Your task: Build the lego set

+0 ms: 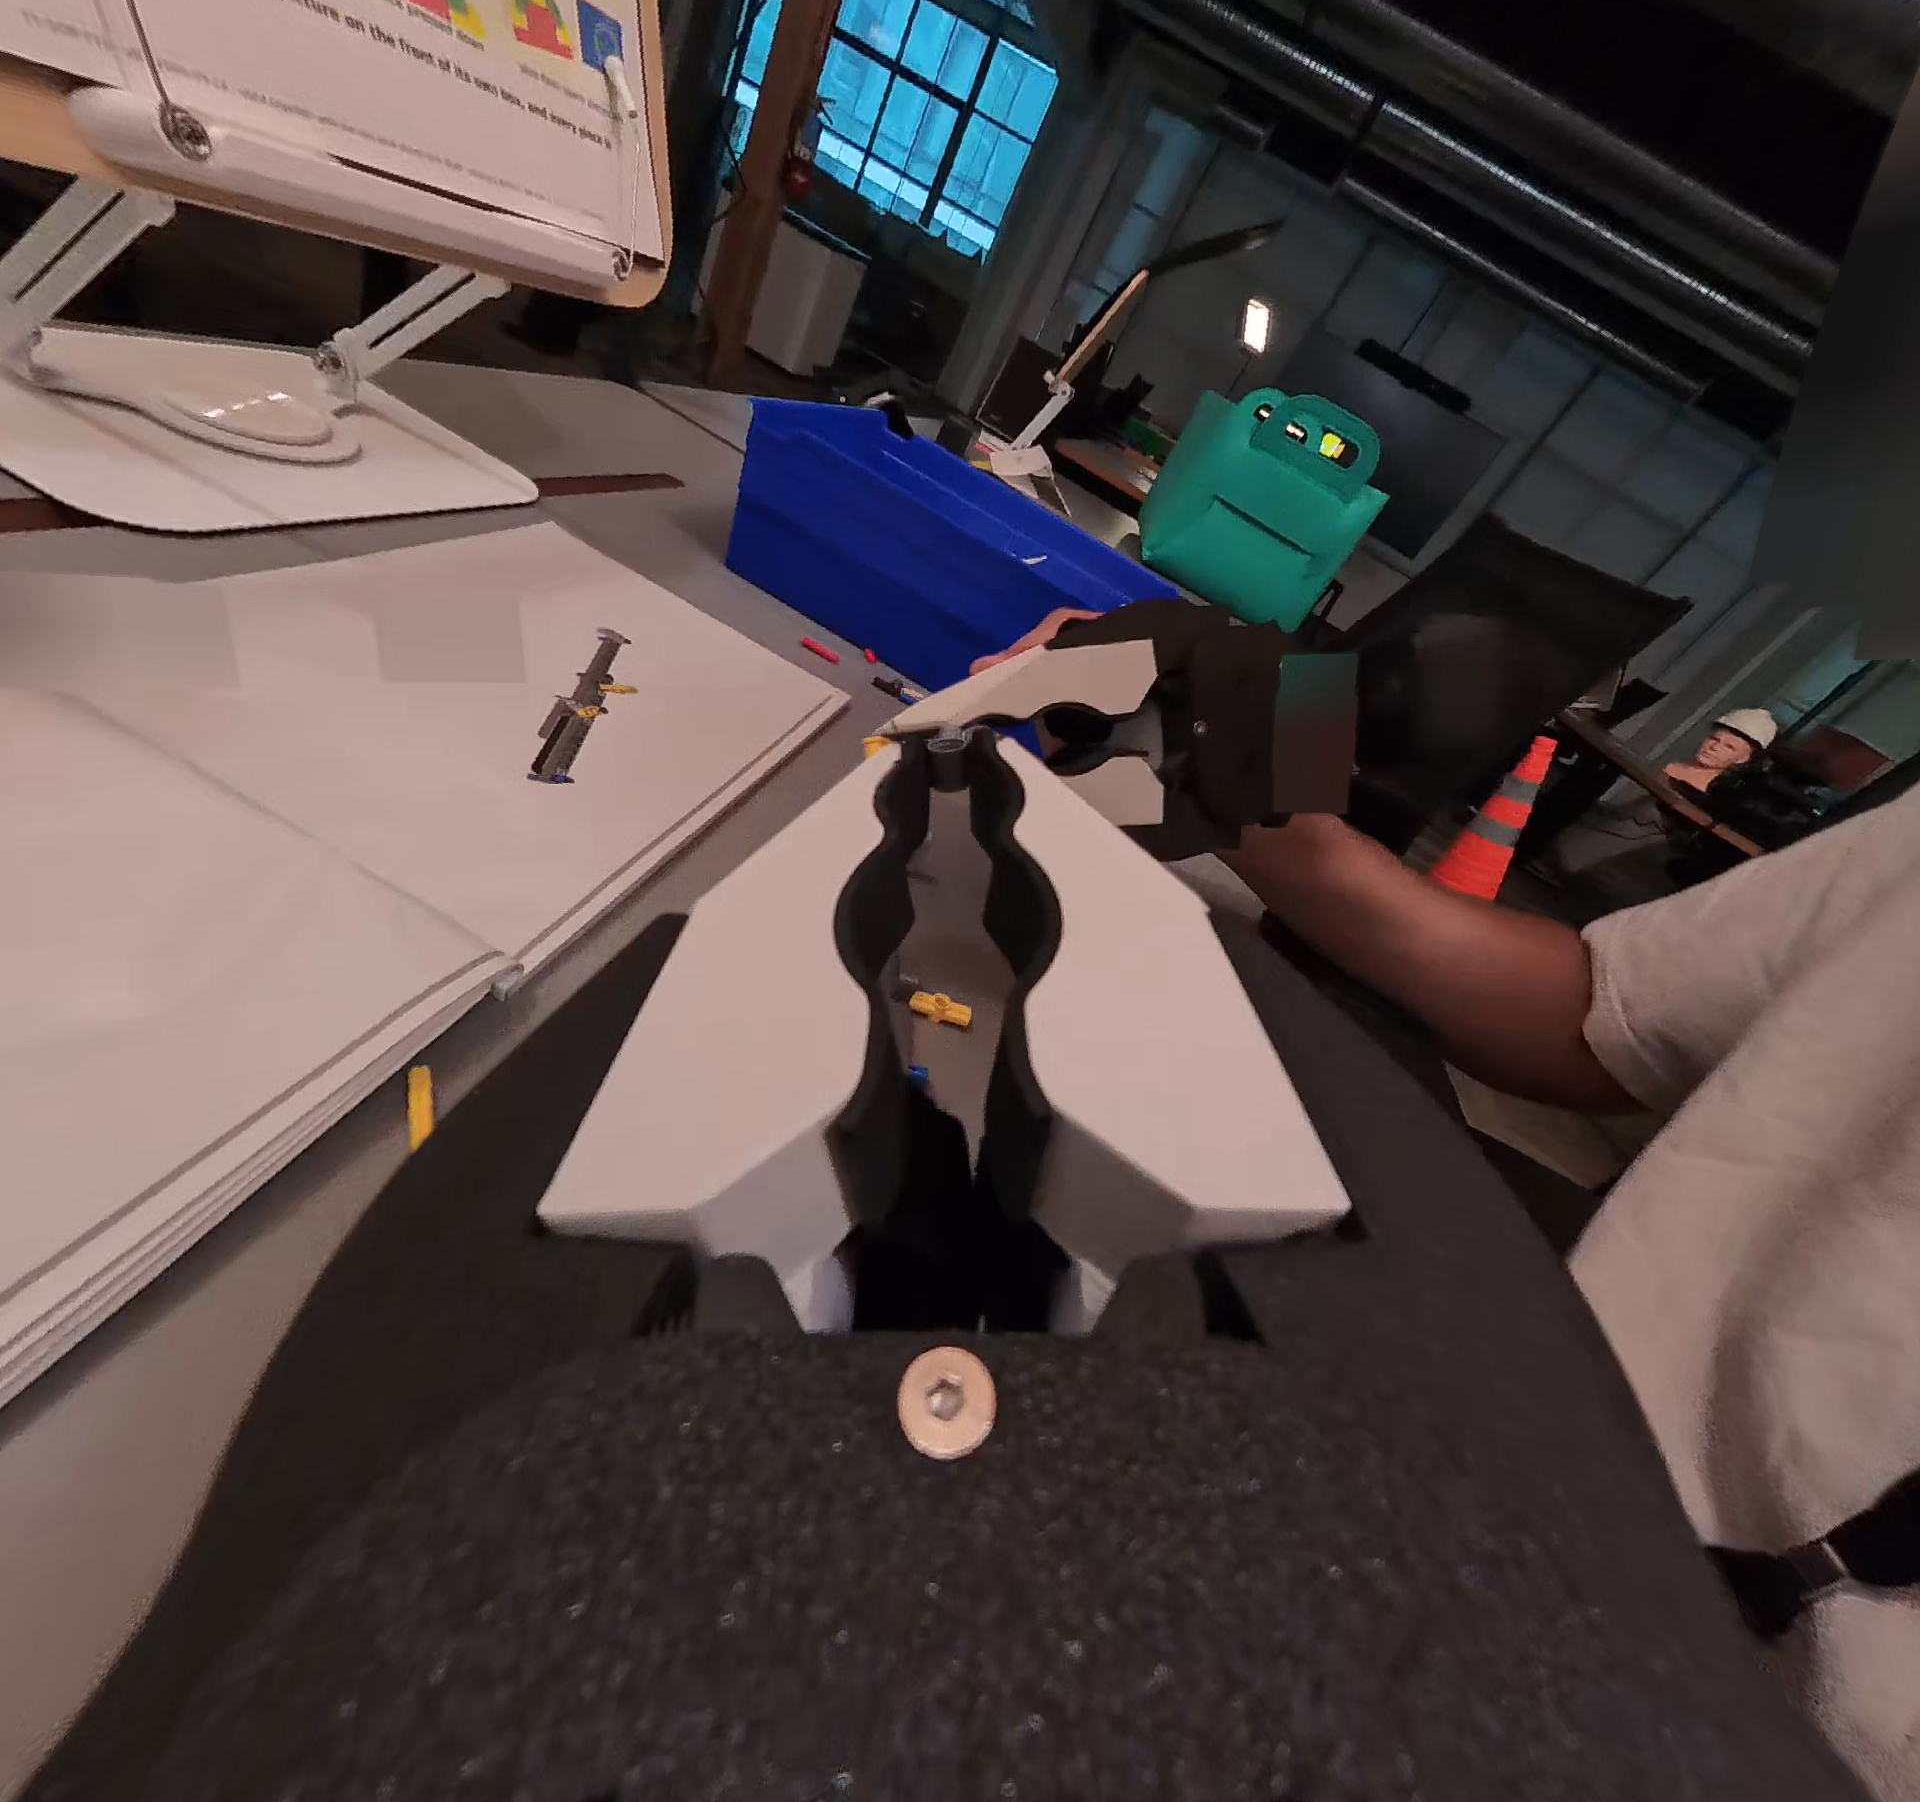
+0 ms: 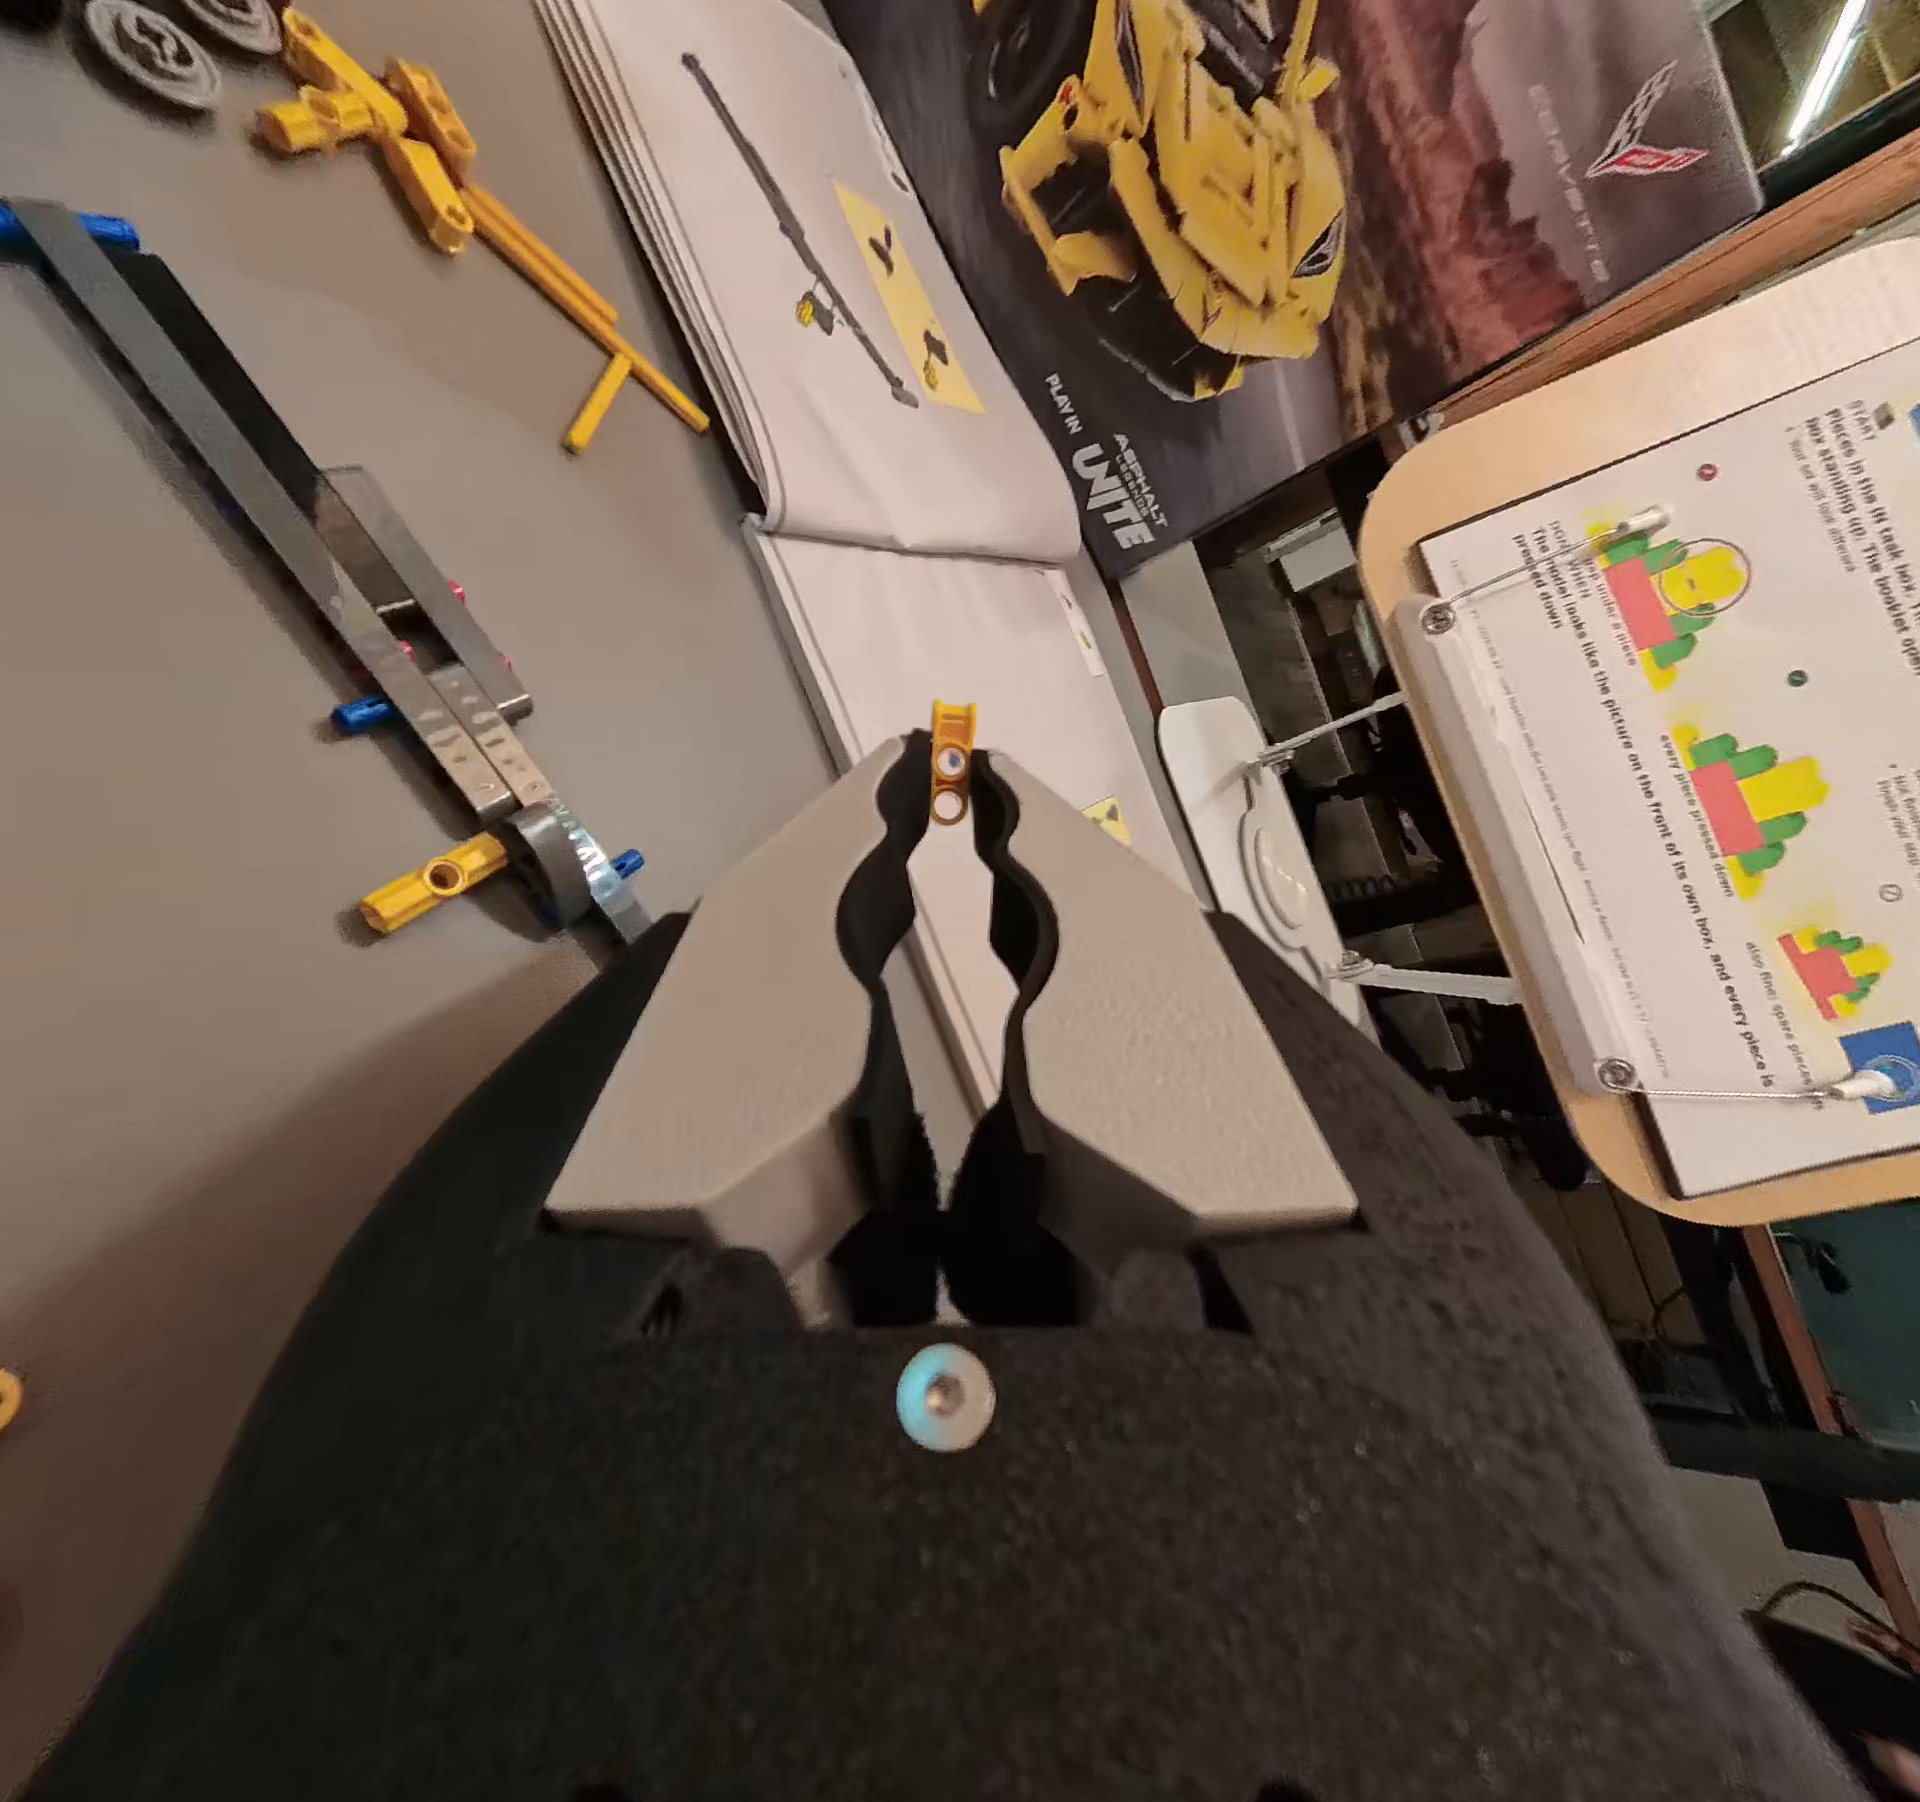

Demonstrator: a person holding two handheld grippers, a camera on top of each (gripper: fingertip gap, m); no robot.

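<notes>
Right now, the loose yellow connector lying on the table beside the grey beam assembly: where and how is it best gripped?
Grip the yellow connector across its long flat sides, near the middle, coming down from above. It lies flat on the table with its hole facing up; its left end is clear, while its right end sits against the grey beam assembly.

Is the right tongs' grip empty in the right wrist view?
No, the right tongs pinch a small yellow plastic connector piece with round holes at their tips.

blue bin ahead, open booklet left
</notes>
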